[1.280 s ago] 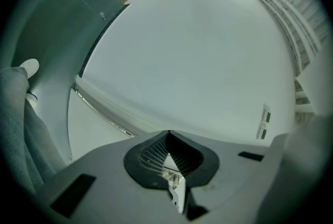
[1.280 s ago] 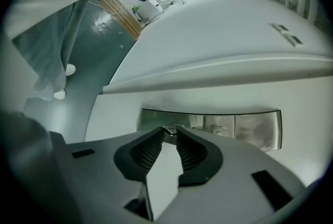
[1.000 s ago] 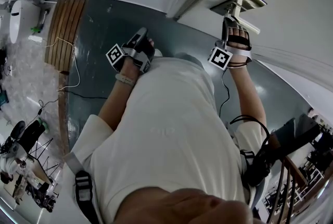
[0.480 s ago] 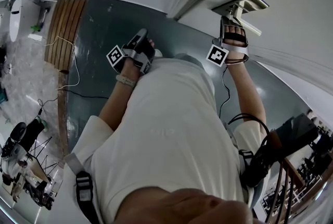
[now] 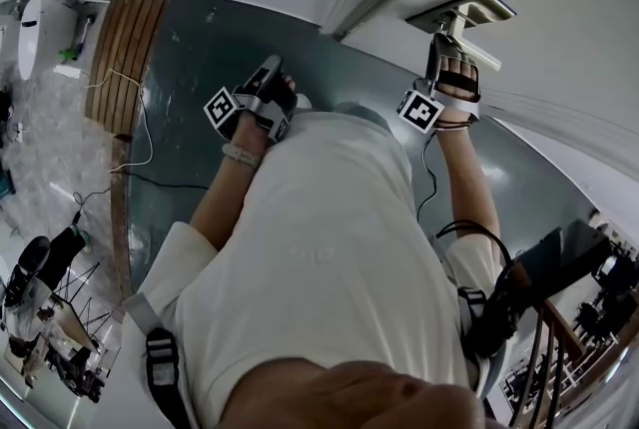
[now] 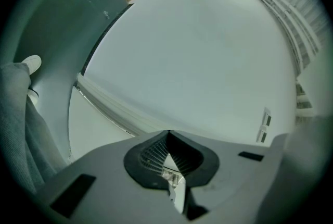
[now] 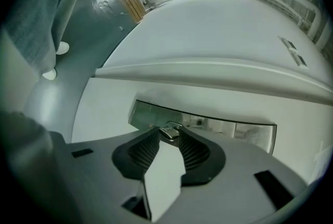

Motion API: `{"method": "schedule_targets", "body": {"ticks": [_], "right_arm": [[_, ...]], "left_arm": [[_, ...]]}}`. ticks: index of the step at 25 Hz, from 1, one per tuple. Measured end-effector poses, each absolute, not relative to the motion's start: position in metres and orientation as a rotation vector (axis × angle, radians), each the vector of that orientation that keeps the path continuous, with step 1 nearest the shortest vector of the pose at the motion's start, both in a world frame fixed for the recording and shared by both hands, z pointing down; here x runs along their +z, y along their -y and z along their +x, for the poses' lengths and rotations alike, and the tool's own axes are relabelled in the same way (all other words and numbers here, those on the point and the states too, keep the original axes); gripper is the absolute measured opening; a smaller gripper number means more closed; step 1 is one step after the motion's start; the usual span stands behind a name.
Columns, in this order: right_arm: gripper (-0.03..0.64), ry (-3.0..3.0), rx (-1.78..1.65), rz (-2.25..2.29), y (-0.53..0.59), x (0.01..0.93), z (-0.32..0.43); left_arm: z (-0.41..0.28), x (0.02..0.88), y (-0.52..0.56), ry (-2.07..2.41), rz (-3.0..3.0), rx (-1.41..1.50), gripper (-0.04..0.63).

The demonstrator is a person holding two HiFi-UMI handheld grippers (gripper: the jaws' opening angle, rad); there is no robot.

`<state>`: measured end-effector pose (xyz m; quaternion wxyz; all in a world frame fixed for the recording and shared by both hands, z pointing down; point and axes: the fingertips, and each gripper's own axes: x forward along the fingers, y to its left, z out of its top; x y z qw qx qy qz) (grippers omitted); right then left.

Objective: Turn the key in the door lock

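A silver key (image 7: 169,132) sticks out of the brushed metal lock plate (image 7: 223,126) on the white door (image 7: 218,35). My right gripper (image 7: 167,138) is shut on the key's head, one ribbed pad on each side of it. In the head view the right gripper (image 5: 446,43) is raised against the lock plate (image 5: 469,10), just below the lever handle (image 5: 481,50). My left gripper (image 5: 268,70) hangs low by the person's waist, away from the door. In its own view the left gripper (image 6: 167,137) is shut, its pads meeting at the tips with nothing held.
The floor (image 5: 200,48) is dark grey-green. Wooden slats (image 5: 120,58) and a loose cable (image 5: 138,133) lie at the left. Tripods and gear (image 5: 50,317) crowd the lower left. A stair railing (image 5: 559,357) is at the lower right. A white shoe (image 6: 31,64) shows near the left gripper.
The right gripper has rocked slightly at the lock, its marker cube tilting one way and back. The left gripper has stayed where it was.
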<state>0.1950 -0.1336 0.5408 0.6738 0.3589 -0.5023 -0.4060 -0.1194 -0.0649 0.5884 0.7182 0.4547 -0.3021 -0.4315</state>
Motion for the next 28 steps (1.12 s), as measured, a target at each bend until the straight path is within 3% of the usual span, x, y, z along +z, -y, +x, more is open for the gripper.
{"method": "schedule_targets", "body": {"ticks": [13, 28], "right_arm": [[0.101, 1.347, -0.779, 1.040, 0.146, 0.529, 0.190], [0.109, 1.765, -0.195, 1.384, 0.151, 0.530, 0.196]], "left_arm": [[-0.118, 0.592, 0.058, 0.667, 0.995, -0.951, 0.006], [-0.120, 0.597, 0.058, 0.673, 0.988, -0.958, 0.006]]}}
